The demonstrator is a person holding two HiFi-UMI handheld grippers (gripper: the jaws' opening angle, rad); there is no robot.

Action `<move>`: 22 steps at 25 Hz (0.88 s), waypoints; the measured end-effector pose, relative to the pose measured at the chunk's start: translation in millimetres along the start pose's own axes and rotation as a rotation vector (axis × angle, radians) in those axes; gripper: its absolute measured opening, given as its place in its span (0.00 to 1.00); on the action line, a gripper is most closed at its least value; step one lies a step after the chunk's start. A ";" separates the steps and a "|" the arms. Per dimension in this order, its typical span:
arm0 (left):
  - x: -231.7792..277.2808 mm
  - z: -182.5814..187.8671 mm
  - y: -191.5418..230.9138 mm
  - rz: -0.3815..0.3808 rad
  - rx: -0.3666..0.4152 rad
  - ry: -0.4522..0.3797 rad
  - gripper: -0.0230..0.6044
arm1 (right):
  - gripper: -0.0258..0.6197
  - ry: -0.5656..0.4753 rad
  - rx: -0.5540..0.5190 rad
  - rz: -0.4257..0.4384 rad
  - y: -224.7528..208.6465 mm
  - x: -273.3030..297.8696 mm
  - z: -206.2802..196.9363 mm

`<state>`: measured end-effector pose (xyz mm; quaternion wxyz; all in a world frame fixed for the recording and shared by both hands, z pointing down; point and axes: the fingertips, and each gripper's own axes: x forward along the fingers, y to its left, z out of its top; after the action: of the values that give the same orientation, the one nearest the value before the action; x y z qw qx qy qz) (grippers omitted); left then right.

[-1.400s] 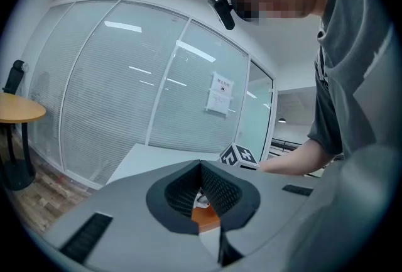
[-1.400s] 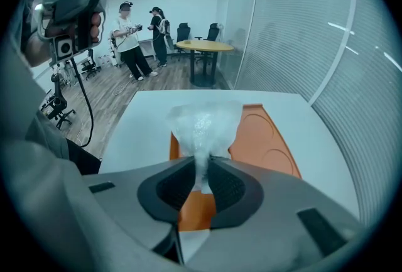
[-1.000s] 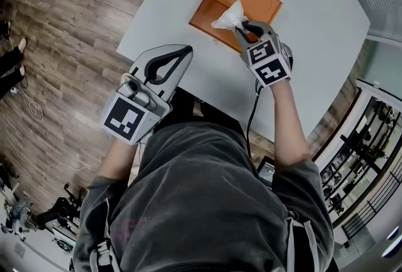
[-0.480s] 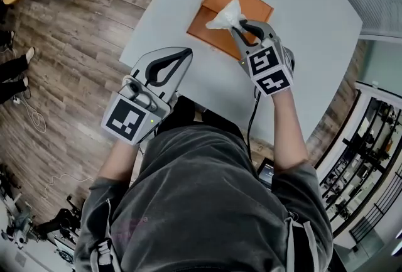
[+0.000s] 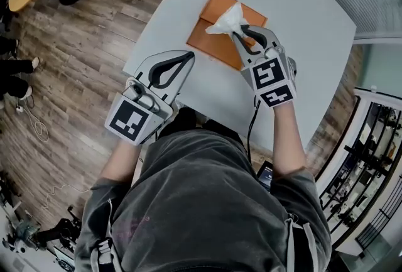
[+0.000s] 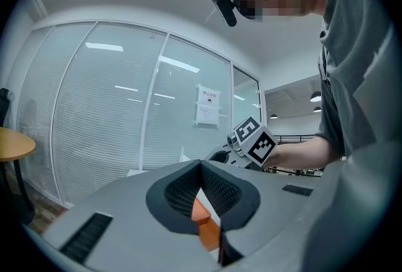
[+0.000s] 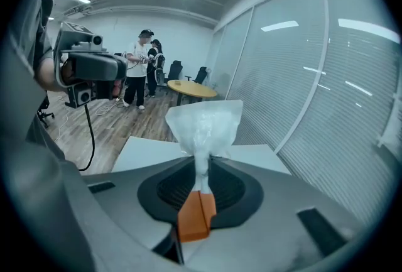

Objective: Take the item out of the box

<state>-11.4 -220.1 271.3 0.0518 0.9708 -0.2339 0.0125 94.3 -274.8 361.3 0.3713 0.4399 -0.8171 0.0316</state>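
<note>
The right gripper has its fingers clamped on a crinkly translucent bag, lifted higher than before over the flat orange box on the white surface. The left gripper has its fingers closed, empty.

L gripper held close by torso, L forearm bent in, aimed fwd approx level; jaws together at tips. R gripper further out on extended R forearm, tilted down-fwd; jaws pinched on neck of plastic bag. Marker cubes on both turned up toward head.
</note>
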 end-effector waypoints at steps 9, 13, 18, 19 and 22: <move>10.6 8.4 -12.2 -0.016 0.029 -0.012 0.05 | 0.15 -0.078 0.012 -0.045 -8.2 -31.2 12.6; 14.7 17.6 -14.8 -0.019 0.040 -0.015 0.05 | 0.15 -0.115 0.022 -0.058 -15.1 -46.7 22.3; 20.0 26.3 -20.0 -0.023 0.065 -0.020 0.05 | 0.15 -0.175 0.033 -0.075 -23.1 -66.7 32.4; 17.6 27.5 -20.1 -0.025 0.068 -0.022 0.05 | 0.14 -0.188 0.036 -0.078 -21.6 -70.3 36.2; 14.9 29.2 -18.8 -0.024 0.070 -0.026 0.05 | 0.14 -0.224 0.052 -0.082 -20.6 -78.2 44.0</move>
<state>10.5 -213.3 241.1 0.0147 0.9749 -0.2222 0.0075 110.5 -249.6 274.2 0.2671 0.4831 -0.8338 -0.0119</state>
